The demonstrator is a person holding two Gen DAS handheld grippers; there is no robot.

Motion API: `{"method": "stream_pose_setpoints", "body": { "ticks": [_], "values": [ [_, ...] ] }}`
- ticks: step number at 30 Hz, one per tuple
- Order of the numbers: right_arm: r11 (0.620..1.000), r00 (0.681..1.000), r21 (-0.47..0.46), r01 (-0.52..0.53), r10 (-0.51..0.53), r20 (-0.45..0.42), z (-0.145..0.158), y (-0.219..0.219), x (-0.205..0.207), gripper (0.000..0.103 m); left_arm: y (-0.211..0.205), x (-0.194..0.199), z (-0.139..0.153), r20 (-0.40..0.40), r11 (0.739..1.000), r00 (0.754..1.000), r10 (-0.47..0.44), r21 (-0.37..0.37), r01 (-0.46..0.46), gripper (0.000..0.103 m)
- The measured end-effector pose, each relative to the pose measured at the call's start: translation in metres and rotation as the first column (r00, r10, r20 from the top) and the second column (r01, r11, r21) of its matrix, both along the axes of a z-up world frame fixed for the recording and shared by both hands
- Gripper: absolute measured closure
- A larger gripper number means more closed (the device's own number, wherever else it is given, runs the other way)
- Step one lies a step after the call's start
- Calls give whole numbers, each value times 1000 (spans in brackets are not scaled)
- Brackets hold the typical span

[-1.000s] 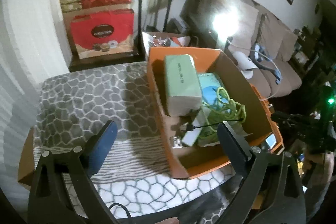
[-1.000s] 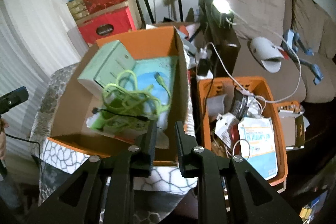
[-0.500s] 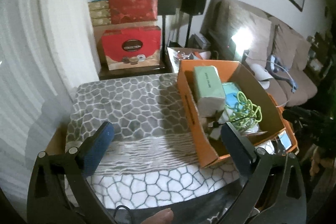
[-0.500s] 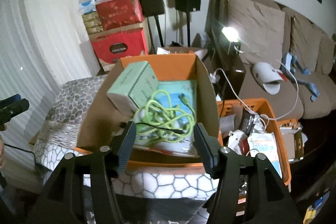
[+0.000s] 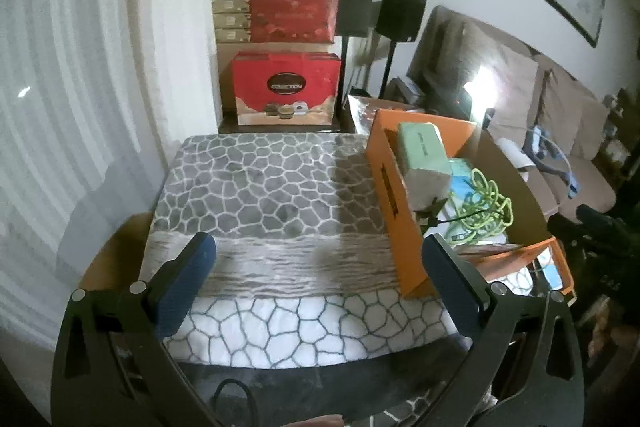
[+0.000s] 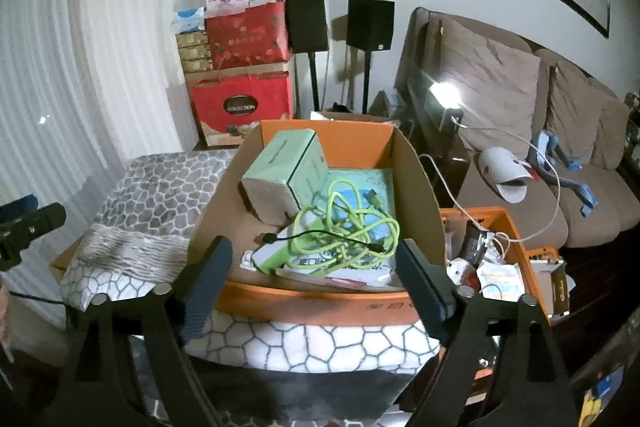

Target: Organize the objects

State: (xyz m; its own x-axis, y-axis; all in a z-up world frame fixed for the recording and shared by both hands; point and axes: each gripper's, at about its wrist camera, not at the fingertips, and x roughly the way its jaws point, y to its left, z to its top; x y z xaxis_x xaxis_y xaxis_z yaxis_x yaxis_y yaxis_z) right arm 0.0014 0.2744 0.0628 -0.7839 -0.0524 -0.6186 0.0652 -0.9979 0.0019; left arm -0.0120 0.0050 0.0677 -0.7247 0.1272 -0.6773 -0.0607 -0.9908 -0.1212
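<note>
Orange box [image 6: 320, 303] on stone-patterned blanket [image 5: 272, 187] near sofa [image 6: 520, 131]; both claws spread, empty.

The bench [image 5: 116, 251] carries a stone-patterned cloth [image 5: 264, 195] spread ahead of the left tongs [image 5: 316, 279]. An orange box [image 6: 320, 303] sits on the cloth, right of those tongs and just ahead of the right tongs [image 6: 312, 279].

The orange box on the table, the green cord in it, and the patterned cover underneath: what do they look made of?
Orange box: likely cardboard, with a matte brown inside, orange print outside and thin folded walls.
Green cord: probably rubbery plastic-jacketed cable; it is smooth and lies in loose tangled loops.
Patterned cover: seems soft plush fabric, since it drapes over the table edge and looks fuzzy and unglossy.
</note>
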Motion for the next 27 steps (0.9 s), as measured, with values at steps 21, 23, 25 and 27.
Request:
{"method": "stream_pose_setpoints", "body": {
  "ticks": [21, 23, 25, 27],
  "values": [
    [998, 999, -24, 51, -51, -16, -25, -22, 31, 1, -7, 26, -24, 5, 999, 999, 46, 4, -46, 0],
    [998, 999, -29, 49, -50, -15, -26, -23, 32, 1, -6, 27, -25, 2, 999, 999, 43, 2, -43, 0],
    [998, 999, -40, 49, -49, -15, -28, -23, 33, 1, -6, 28, -26, -2, 999, 999, 47, 0, -47, 0],
    [998, 999, -41, 46, -46, -15, -29, -24, 33, 1, -5, 28, -27, -5, 999, 999, 48, 1, -48, 0]
  ]
}}
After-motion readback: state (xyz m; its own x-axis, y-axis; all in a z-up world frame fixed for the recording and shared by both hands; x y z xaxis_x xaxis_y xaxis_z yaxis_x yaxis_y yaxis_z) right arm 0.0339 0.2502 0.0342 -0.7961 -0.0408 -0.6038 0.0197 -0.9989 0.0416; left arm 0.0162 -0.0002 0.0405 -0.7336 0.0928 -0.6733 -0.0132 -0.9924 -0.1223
